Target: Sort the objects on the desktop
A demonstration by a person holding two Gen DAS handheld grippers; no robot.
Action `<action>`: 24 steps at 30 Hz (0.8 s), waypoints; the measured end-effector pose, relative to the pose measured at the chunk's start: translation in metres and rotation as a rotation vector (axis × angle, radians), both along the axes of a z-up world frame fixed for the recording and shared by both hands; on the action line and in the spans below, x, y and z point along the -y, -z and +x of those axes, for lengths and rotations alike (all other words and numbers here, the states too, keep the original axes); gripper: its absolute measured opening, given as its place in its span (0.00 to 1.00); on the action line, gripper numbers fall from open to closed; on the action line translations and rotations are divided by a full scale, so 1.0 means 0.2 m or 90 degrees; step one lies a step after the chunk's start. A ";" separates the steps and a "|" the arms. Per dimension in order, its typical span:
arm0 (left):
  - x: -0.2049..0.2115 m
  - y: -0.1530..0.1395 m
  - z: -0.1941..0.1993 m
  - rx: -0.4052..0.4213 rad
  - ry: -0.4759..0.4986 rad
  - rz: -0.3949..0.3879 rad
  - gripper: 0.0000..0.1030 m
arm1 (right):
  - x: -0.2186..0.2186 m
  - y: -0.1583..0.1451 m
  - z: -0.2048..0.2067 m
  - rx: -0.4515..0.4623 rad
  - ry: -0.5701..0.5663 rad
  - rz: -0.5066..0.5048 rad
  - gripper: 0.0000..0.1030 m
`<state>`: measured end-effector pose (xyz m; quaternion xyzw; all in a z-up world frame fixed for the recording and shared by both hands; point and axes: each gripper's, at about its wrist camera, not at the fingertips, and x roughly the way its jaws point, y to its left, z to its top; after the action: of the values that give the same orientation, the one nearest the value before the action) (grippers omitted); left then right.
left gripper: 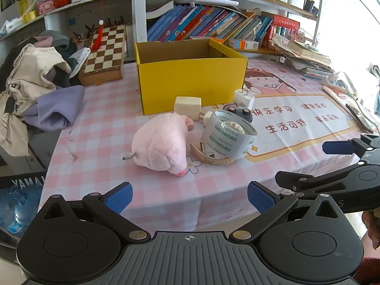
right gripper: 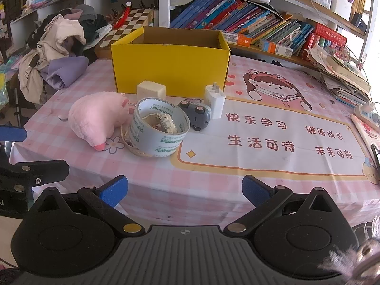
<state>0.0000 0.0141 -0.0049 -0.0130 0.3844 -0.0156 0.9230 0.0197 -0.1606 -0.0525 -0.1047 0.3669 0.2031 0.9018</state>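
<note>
Plush pig lies dead ahead of the left gripper, just beside the tape roll before the yellow box (apparently empty); right gripper sits further right, both with fingers apart.

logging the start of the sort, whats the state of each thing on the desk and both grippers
yellow cardboard box: open top, upright, nothing seen inside
pink plush pig: lying on its side on the cloth
clear tape roll: tilted, resting on a beige watch
grey toy car: on its wheels
white plug charger: standing, prongs up
cream cube block: against the box
left hand-held gripper: open, empty
right hand-held gripper: open, empty
</note>
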 end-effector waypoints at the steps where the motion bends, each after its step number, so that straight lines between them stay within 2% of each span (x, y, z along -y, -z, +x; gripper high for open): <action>1: 0.00 0.00 0.00 0.000 -0.001 0.000 1.00 | 0.00 0.00 0.00 0.000 -0.001 0.000 1.00; 24: -0.02 0.01 0.00 -0.007 0.004 -0.024 1.00 | -0.01 0.00 0.01 0.005 -0.004 -0.001 1.00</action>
<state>0.0001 0.0188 -0.0070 -0.0296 0.3894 -0.0255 0.9203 0.0222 -0.1595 -0.0523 -0.1071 0.3631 0.2051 0.9026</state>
